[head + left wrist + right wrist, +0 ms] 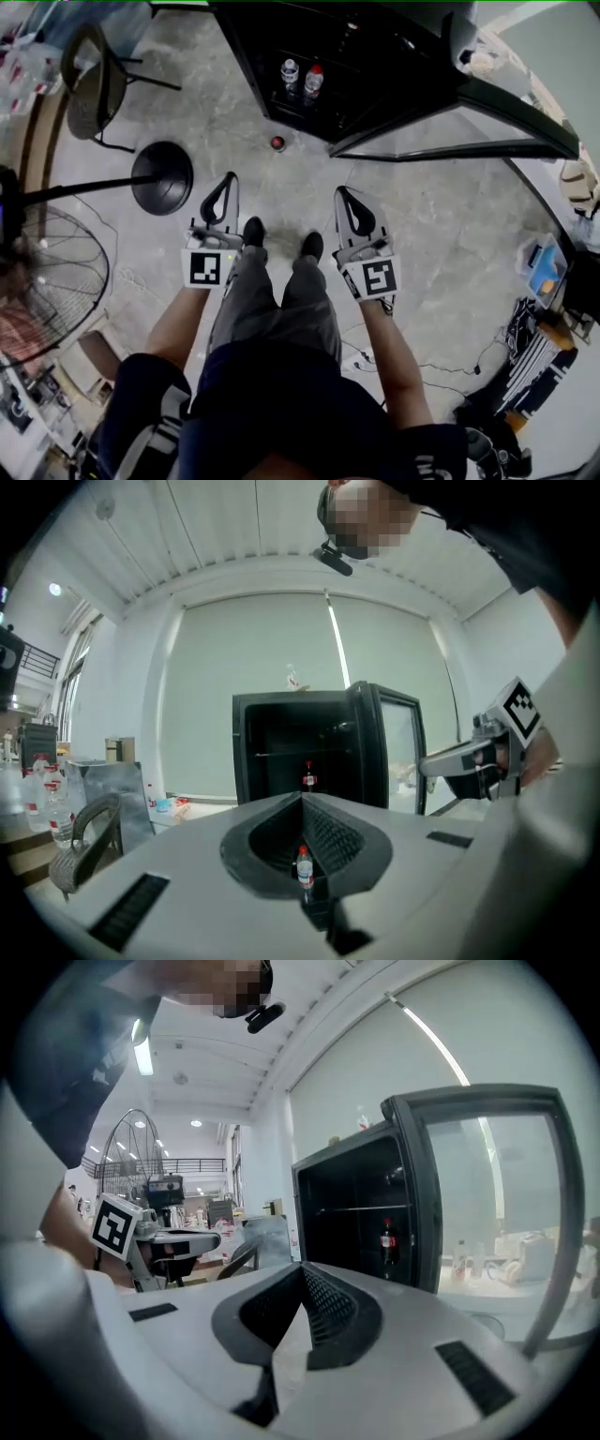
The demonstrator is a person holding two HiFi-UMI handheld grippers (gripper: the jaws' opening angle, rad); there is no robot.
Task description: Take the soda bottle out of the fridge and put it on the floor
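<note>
While left tongs [228,180] and right tongs [343,194] are closed, empty, the fridge [394,66] holds a soda bottle [313,82].

1. This looks like a workshop-style lab or test hall, not a home. In the head view a bare, mottled concrete floor [441,216] runs everywhere.
2. A black glass-door fridge [375,56] stands straight on that floor at 12 to 1 o'clock, its door open.
3. A big pedestal fan [47,272] sits at 9 o'clock, with its round base [162,176] at 10 and a black chair [89,80] at 11.
4. Loose cables [450,367] trail at 4 o'clock beside piled gear.
5. The right gripper view shows a high ceiling with a tube light [142,1054] and a railed mezzanine [155,1164] at 9 o'clock.
6. In the left gripper view a wide roller blind [281,649] fills the far wall, and clear bottles [49,803] crowd a bench [23,850] at 8 o'clock.
</note>
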